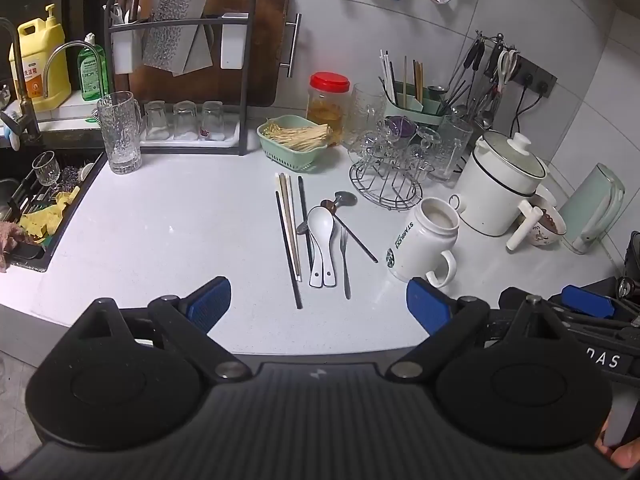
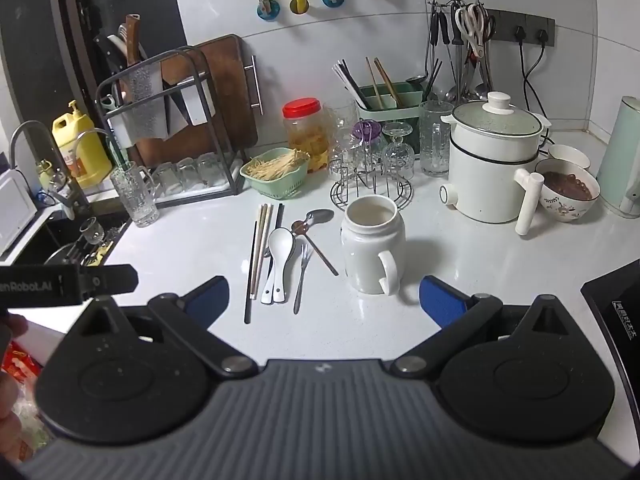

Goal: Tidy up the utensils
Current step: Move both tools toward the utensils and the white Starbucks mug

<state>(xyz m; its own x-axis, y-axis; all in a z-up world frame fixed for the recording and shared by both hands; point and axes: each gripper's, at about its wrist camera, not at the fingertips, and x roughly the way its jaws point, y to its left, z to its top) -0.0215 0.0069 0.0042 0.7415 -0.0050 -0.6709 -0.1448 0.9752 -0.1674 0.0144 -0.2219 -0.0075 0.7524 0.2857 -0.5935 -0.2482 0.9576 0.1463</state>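
Lying on smooth white counter (image 1: pixel 180 220): glossy ceramic spoons (image 1: pixel 321 236), thin chopsticks (image 1: pixel 289 232).

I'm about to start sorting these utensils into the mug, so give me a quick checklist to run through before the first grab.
1. Left gripper open with nothing between its pads: ok.
2. Right gripper open with nothing between its pads: ok.
3. White Starbucks mug upright, mouth open, looks empty: ok.
4. Loose utensils reachable on the countertop: chopsticks, white ceramic spoons, fork, metal spoons all lie flat: ok.
5. Each piece separate for a clean pick: not ok; the ceramic spoons are stacked and the metal spoons cross over them.
6. Wire glass rack stands close behind the mug; whether there is room past it: cannot tell.
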